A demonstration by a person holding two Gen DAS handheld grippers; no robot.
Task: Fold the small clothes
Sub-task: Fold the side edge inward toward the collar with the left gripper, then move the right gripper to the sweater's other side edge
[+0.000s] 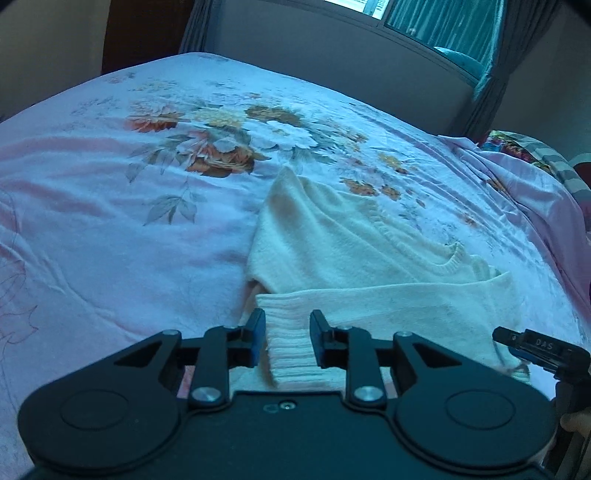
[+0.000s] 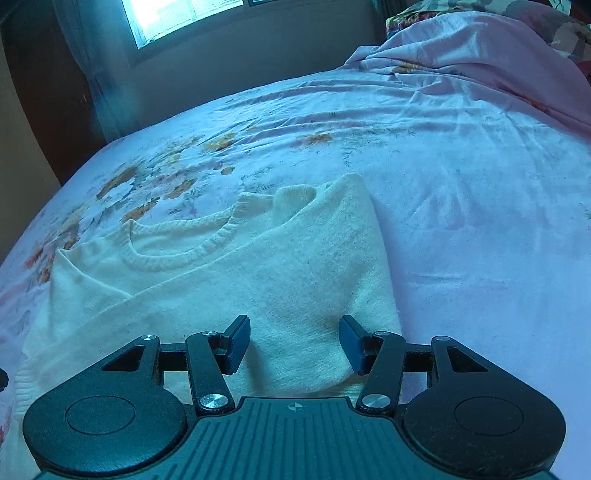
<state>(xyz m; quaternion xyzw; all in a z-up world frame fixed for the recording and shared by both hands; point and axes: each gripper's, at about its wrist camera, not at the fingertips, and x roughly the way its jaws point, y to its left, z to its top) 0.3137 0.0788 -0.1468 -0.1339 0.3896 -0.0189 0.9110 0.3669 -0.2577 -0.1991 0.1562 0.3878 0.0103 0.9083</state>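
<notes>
- Nearest the lens in the left wrist view, the left gripper (image 1: 287,338) hangs over the cream sweater (image 1: 351,258); its two blue-padded fingers (image 1: 257,338) stand a little apart with the ribbed cuff (image 1: 291,350) of a sleeve lying between them; a gap shows on each side of the cuff, so the claw is released, not clamped on the knit
- Just right of that cuff, at the picture's lower right edge, the tip of the right gripper (image 1: 532,345) pokes in over the sweater's near edge
- Nearest in the right wrist view, the right gripper (image 2: 293,341) hovers above the sweater's (image 2: 258,280) body with its fingers (image 2: 236,343) spread wide; the pads touch no fabric that can be seen, so this claw too is released and empty
- Beyond both claws, the sweater lies flat on the bedsheet (image 1: 110,229); one sleeve is folded across its front, and the ribbed neckline (image 2: 184,254) curves open on the far side of that sleeve
- Around the sweater, the sheet is pale pink with a flower print (image 1: 229,144) just past the garment's far edge
- Farther off, to the sweater's right, rumpled pink bedding (image 2: 461,48) is heaped at the bed's end
- Farthest from the sweater, a window (image 2: 177,18) with a teal curtain (image 1: 443,26) sits above the wall behind the bed
</notes>
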